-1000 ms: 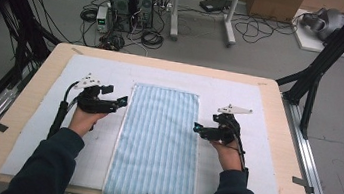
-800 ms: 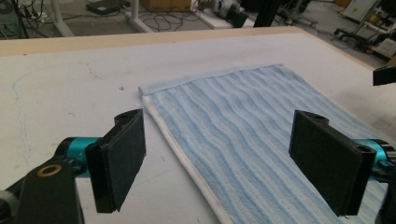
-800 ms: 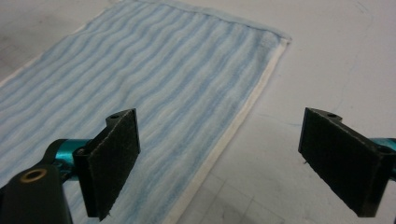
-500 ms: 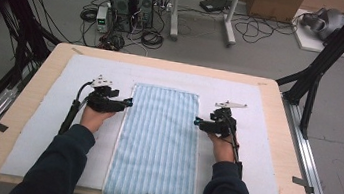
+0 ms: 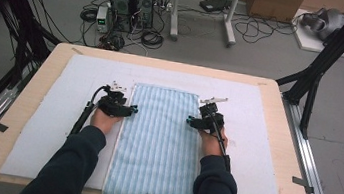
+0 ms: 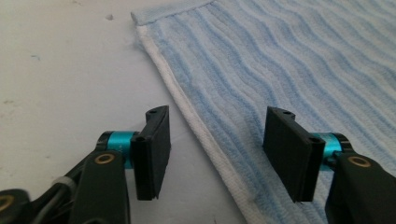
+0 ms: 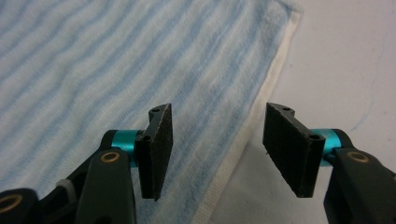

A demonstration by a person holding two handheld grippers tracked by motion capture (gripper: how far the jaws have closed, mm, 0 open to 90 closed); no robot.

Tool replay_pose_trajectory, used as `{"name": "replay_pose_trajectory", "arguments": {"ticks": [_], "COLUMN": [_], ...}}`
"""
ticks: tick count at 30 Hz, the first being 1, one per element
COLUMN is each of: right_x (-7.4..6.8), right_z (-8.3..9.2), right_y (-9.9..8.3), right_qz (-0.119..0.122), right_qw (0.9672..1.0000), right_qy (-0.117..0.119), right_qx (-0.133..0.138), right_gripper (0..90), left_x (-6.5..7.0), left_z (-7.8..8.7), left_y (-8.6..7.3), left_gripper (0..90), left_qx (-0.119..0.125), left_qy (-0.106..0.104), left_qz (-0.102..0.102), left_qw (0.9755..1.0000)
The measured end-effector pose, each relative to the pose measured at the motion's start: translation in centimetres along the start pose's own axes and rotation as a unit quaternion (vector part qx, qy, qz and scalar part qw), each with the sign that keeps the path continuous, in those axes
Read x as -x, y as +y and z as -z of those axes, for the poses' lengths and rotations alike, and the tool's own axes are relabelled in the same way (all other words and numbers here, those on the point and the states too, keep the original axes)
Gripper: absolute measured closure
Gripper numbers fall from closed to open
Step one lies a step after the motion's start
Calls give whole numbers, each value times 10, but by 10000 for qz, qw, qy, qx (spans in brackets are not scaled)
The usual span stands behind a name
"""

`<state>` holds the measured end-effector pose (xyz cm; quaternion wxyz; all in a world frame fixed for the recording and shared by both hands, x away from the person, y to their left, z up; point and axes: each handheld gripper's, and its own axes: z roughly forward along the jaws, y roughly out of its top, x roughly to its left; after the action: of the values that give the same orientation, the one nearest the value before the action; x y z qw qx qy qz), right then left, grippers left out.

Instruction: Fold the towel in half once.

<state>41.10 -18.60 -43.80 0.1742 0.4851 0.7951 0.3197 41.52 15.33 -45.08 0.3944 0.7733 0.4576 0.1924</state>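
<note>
High view: both hand-held grippers, left (image 5: pixel 130 108) and right (image 5: pixel 191 121), moved forward along towel (image 5: pixel 156 145) edges | jaws apart, straddling hems | grasp likely next.

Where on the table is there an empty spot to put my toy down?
The white mat lies bare left of the left gripper, and again right of the right gripper, out to the table edge. A bare strip also runs beyond the striped towel. The middle is crowded: towel, both grippers, both arms.
</note>
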Motion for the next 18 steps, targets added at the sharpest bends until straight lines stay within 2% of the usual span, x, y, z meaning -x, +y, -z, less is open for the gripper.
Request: {"name": "replay_pose_trajectory", "arguments": {"ticks": [1,4,5,7,8,10,12,15,18], "right_x": [1,1,1,2,2,2,1,-1,-1], "right_z": [-1,-1,-1,0,0,0,0,3,10], "right_y": [-1,-1,-1,-1,-1,-1,-1,-1,0], "right_qz": [-7,-10,41,77,65,65,86,187,185], "right_qw": [10000,10000,10000,9998,9997,9995,9994,9994,9990], "right_qy": [-49,6,59,194,237,323,331,288,357], "right_qx": [-45,-32,-21,-22,-27,-19,-27,43,184], "right_gripper": [441,526,584,659,730,796,831,837,837], "left_x": [-1,-1,-1,-1,-1,0,-2,-7,-9], "left_z": [1,1,2,2,2,2,2,5,12], "left_y": [0,0,0,-1,-1,-1,-1,-1,2], "left_gripper": [473,558,651,724,795,856,865,867,867], "left_qx": [-20,0,5,21,0,8,3,21,74], "left_qy": [39,30,26,-127,-205,-246,-324,-478,-587], "left_qz": [-49,-58,-109,-143,-175,-182,-65,190,215], "left_qw": [10000,10000,9999,9998,9996,9995,9995,9987,9980]}}
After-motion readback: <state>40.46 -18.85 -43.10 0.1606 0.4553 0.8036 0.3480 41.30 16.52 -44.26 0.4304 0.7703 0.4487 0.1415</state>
